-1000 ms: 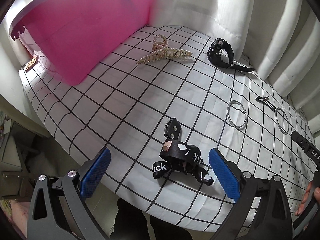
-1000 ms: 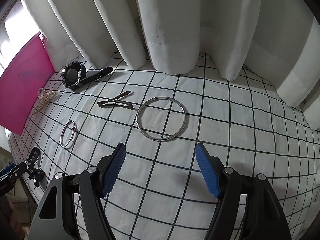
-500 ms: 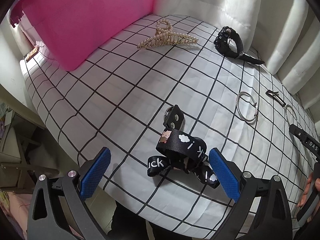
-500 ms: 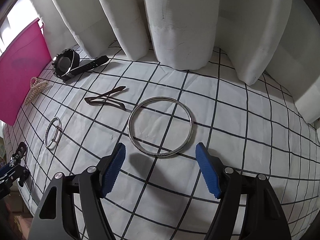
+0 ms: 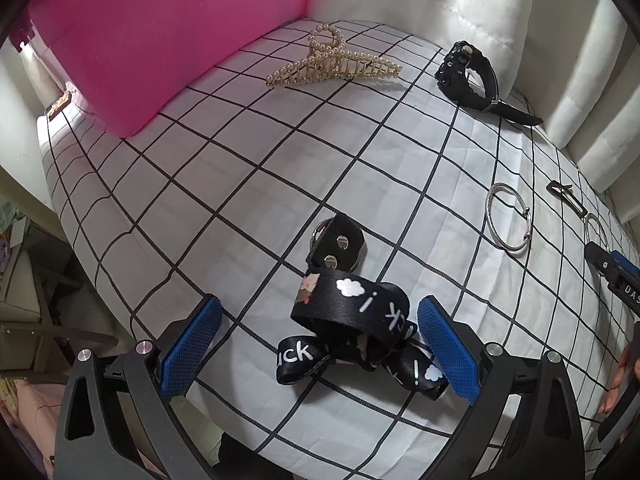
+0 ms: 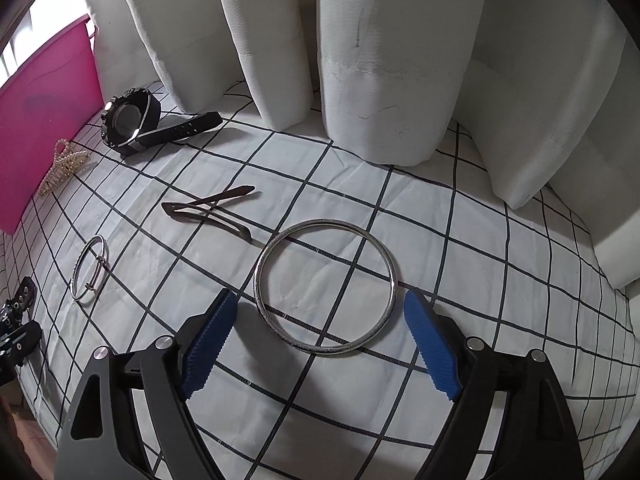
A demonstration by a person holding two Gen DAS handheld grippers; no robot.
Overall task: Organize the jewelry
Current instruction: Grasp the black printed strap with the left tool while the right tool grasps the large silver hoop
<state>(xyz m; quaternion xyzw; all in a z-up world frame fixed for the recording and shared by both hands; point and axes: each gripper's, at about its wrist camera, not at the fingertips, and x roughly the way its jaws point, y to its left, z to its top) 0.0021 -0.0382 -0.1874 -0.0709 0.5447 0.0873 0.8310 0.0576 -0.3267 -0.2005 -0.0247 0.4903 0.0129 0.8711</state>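
Left tongs (image 5: 318, 342) spread wide around black printed fabric lanyard (image 5: 352, 316); right tongs (image 6: 320, 340), just widened, straddling large silver metal bangle (image 6: 326, 288), gripping nothing.

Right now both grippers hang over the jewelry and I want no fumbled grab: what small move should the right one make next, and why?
Probably ease the right gripper down a little further, then close. Its jaws have just been opening and now straddle the large silver bangle, which lies flat on the checked cloth; the pads do not touch the bangle yet.
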